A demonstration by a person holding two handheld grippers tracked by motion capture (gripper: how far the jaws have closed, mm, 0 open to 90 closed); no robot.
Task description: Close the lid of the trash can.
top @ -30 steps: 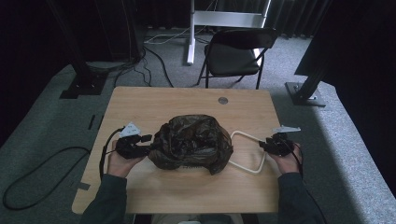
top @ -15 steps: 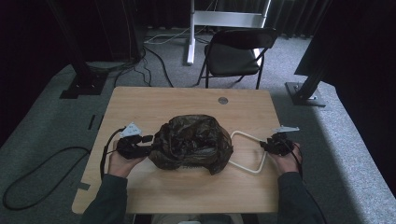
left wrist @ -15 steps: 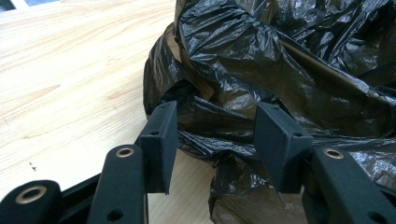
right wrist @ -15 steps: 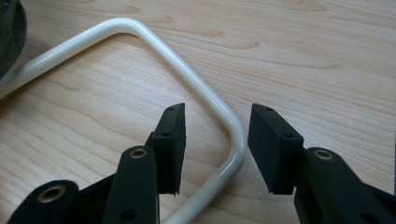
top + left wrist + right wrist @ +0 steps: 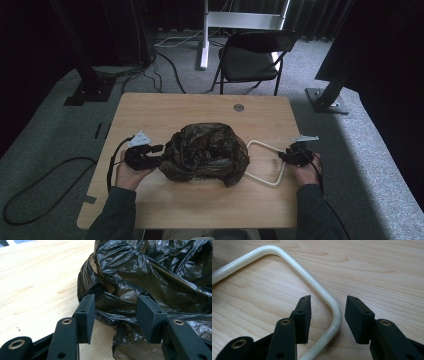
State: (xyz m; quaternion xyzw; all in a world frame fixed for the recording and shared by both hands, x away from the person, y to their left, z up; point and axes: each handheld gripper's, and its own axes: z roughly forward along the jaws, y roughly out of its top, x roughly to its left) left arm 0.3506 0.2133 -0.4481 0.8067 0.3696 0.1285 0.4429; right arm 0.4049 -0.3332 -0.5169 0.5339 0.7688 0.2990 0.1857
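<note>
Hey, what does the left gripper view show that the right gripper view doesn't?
Left gripper view: a crumpled black plastic bag straight ahead of the open left gripper, with folds of it lying between the fingers, which don't press on it.
Right gripper view: a cream-white bent tube, its rounded corner between the open right gripper's fingers, untouched.
Both: black fingers set wide apart over the light wooden table.

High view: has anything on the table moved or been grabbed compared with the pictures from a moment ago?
Nothing visibly changed. The crumpled black plastic bag lies in the same spot mid-table and the cream-coloured bent plastic tube frame beside it. The left tongs sit open at the bag's edge, and the right tongs sit open around the frame's corner, gripping nothing.
</note>
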